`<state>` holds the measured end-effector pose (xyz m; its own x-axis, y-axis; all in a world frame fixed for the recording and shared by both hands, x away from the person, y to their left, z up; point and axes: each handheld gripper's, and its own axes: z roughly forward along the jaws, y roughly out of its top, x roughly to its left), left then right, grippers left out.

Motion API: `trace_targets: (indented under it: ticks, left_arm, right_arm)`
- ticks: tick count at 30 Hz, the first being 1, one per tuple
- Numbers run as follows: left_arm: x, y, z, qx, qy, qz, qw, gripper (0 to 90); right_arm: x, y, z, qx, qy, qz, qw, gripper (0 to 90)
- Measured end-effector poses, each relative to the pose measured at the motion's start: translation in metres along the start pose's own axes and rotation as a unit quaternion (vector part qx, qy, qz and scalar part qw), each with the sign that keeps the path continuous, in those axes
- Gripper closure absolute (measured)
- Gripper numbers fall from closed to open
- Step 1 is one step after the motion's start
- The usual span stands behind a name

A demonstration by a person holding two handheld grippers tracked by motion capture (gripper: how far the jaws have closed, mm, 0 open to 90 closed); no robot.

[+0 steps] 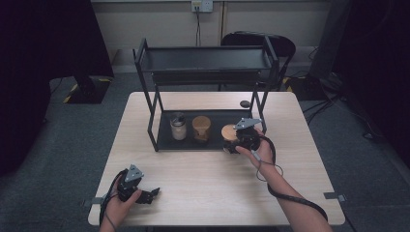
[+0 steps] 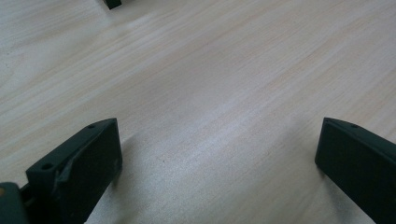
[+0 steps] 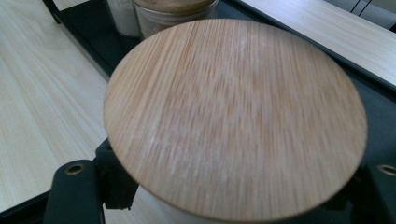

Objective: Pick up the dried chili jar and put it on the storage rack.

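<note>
A jar with a round bamboo lid [image 1: 229, 131] is at the right front of the black rack's lower tray [image 1: 215, 120]. My right gripper [image 1: 236, 141] is shut on its body just below the lid. In the right gripper view the lid [image 3: 233, 116] spreads above both black fingers [image 3: 74, 186], and whether the jar rests on the tray I cannot tell. Near the table's front left corner lies my left gripper [image 1: 152, 194], held by a hand. It stands open [image 2: 219, 163] over bare wood, with nothing between its jaws.
Two more jars stand on the lower tray: a pale-filled one [image 1: 178, 126] and a brown one with a wooden lid [image 1: 201, 127]. The rack's upper shelf [image 1: 203, 60] overhangs them. A small dark object [image 1: 245, 103] lies behind the rack. A chair [image 1: 256, 41] stands beyond the table.
</note>
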<state>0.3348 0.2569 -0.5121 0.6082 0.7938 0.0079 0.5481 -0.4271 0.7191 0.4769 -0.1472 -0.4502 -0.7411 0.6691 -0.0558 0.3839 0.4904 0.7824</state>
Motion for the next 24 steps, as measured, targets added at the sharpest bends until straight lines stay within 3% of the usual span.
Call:
trace_targets:
  ticks: [24]
  left_arm:
    - [0.000,0.000,0.000,0.000,0.000,0.000,1.0000,0.1]
  right_arm:
    - [-0.013,0.011,0.025,0.005,-0.008,0.019,0.9998,25.4]
